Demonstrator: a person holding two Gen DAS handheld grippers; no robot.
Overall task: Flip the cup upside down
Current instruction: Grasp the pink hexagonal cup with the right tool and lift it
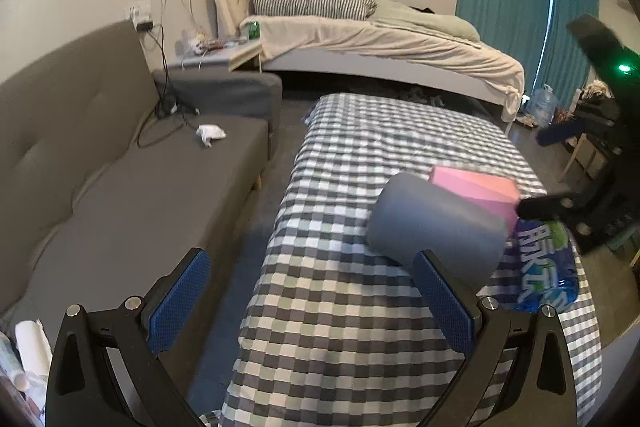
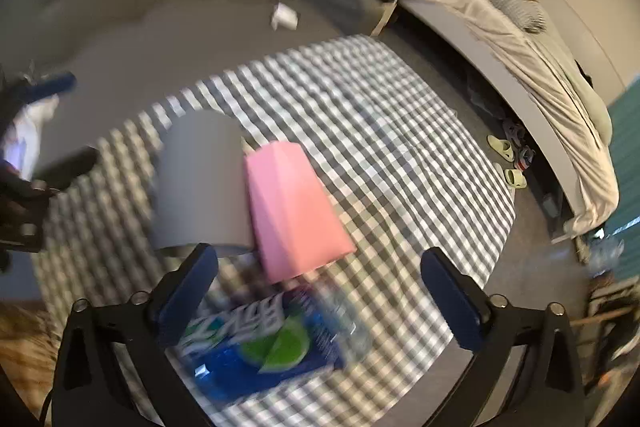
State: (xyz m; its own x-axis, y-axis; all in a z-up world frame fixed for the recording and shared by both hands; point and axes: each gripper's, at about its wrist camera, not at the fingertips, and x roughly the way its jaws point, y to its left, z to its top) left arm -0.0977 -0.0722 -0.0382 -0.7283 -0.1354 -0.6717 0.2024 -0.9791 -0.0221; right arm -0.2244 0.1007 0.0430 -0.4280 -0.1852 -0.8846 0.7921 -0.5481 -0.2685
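A grey cup [image 1: 436, 225] and a pink faceted cup [image 1: 476, 189] stand side by side on the checkered tablecloth [image 1: 344, 311]. In the right wrist view the grey cup [image 2: 200, 183] is left of the pink cup [image 2: 294, 211], both with the wide end nearer the camera. My left gripper [image 1: 316, 303] is open and empty, its right finger just in front of the grey cup. My right gripper [image 2: 320, 301] is open and empty, just short of the cups, above a blue bottle [image 2: 260, 343].
The blue-labelled bottle [image 1: 548, 267] lies right of the cups near the table edge. A grey sofa [image 1: 120, 187] stands left of the table, a bed [image 1: 380, 43] behind it. Slippers [image 2: 508, 163] lie on the floor by the bed.
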